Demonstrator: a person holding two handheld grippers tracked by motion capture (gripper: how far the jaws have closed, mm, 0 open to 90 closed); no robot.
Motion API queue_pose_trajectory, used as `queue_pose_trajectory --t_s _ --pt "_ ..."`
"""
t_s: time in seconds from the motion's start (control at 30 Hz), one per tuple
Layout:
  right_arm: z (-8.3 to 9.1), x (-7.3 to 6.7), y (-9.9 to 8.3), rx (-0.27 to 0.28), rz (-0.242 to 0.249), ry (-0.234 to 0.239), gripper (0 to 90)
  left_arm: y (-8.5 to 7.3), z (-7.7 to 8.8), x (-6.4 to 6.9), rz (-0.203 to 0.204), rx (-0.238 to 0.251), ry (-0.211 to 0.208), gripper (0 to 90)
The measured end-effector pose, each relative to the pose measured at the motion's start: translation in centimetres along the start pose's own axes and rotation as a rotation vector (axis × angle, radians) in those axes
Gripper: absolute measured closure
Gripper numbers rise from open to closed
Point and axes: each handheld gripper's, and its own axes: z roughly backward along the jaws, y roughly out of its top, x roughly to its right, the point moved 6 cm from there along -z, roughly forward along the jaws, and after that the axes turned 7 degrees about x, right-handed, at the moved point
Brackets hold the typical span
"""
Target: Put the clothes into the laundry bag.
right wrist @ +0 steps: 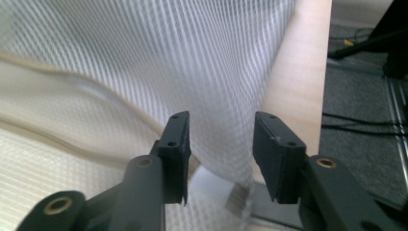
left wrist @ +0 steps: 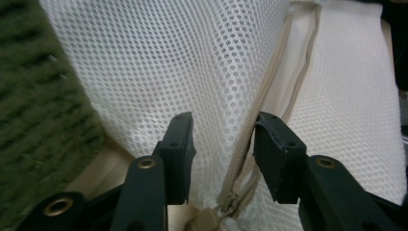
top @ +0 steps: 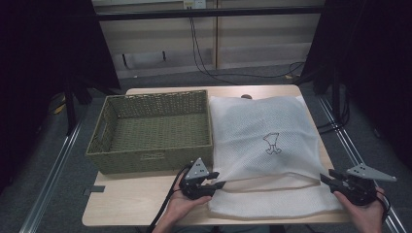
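Note:
A white mesh laundry bag (top: pixel 257 131) with a small dark embroidered figure lies on the right half of the wooden table (top: pixel 141 199). Its front opening gapes, with the top layer raised off the bottom layer. My left gripper (top: pixel 219 183) is at the bag's near left corner. Its jaws stand apart around the mesh (left wrist: pixel 192 62) and the beige zipper (left wrist: pixel 255 130), and the pads are not pressing on either. My right gripper (top: pixel 325 177) is at the near right corner. It is open too, with a fold of mesh (right wrist: pixel 144 48) hanging between its jaws (right wrist: pixel 221 118).
An empty green woven basket (top: pixel 150 160) stands on the left half of the table, close beside the bag and just beyond my left gripper. Dark stands and cables lie on the floor around the table. The table's right edge (right wrist: pixel 298 86) runs close to my right gripper.

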Motion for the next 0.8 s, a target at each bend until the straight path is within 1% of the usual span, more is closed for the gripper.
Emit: queue_pose_trajectory --t_s 0.07,0.1,0.17,0.2,0.23,0.3,0.37,0.43,0.47,0.5,0.53,0.57,0.6,0.63,0.67,0.7,0.73,0.77,0.8 --pt "0.2 -0.4 0.8 0.026 -0.014 0.018 57.0 0.8 0.6 -0.1 0.007 0.033 0.002 51.5" --pt "0.1 -0.5 1.2 0.035 -0.009 0.025 56.4 1.2 0.8 -0.2 0.004 0.039 0.002 49.3" --pt "0.0 -1.1 1.9 0.054 -0.004 0.041 55.1 2.0 1.2 -0.2 -0.015 0.059 0.005 44.9" --pt "-0.1 -1.3 2.2 0.064 0.005 0.049 54.1 2.3 1.4 -0.3 -0.008 0.066 0.014 41.9" --pt "-0.1 -1.7 2.5 0.069 0.000 0.063 52.8 2.6 1.6 -0.4 -0.011 0.075 0.011 38.4" --pt "-0.3 -2.1 3.0 0.077 0.011 0.074 49.5 3.1 2.2 -0.6 0.005 0.105 0.012 32.8" --pt "-0.4 -2.5 3.6 0.094 0.008 0.101 47.8 3.6 2.8 -1.0 0.015 0.122 0.026 27.2" --pt "-0.4 -2.9 4.2 0.115 0.002 0.116 44.5 4.3 3.3 -1.3 0.003 0.136 0.034 22.4" --pt "-0.4 -3.1 4.5 0.129 0.000 0.122 43.5 4.6 3.4 -1.2 -0.013 0.135 0.031 20.6" --pt "-0.3 -3.3 4.7 0.138 0.003 0.134 42.3 4.8 3.6 -1.1 -0.043 0.120 0.031 20.2" --pt "-0.3 -3.5 4.9 0.143 0.009 0.140 41.1 5.1 3.8 -1.0 -0.068 0.120 0.032 20.1" --pt "-0.2 -3.7 5.2 0.149 0.013 0.146 40.0 5.5 4.1 -0.9 -0.082 0.141 0.026 18.6" --pt "0.0 -4.0 5.4 0.158 0.013 0.151 39.4 6.0 4.3 -0.9 -0.086 0.168 0.019 16.5" --pt "0.3 -4.2 5.6 0.174 0.020 0.158 38.7 6.5 4.5 -0.9 -0.093 0.181 0.030 16.1" --pt "0.5 -4.4 5.8 0.181 0.013 0.161 37.7 6.9 4.5 -1.0 -0.118 0.182 0.049 15.3" --pt "0.6 -4.5 5.9 0.190 0.018 0.169 37.1 7.4 4.5 -1.0 -0.133 0.181 0.062 13.4" --pt "0.8 -4.7 6.1 0.200 0.015 0.170 36.6 7.8 4.5 -1.2 -0.144 0.177 0.079 12.9" --pt "1.0 -4.8 6.2 0.207 0.015 0.174 36.1 8.3 4.4 -1.4 -0.146 0.173 0.099 12.9" --pt "1.1 -4.9 6.3 0.210 0.016 0.177 35.7 8.6 4.5 -1.7 -0.155 0.149 0.107 12.9"
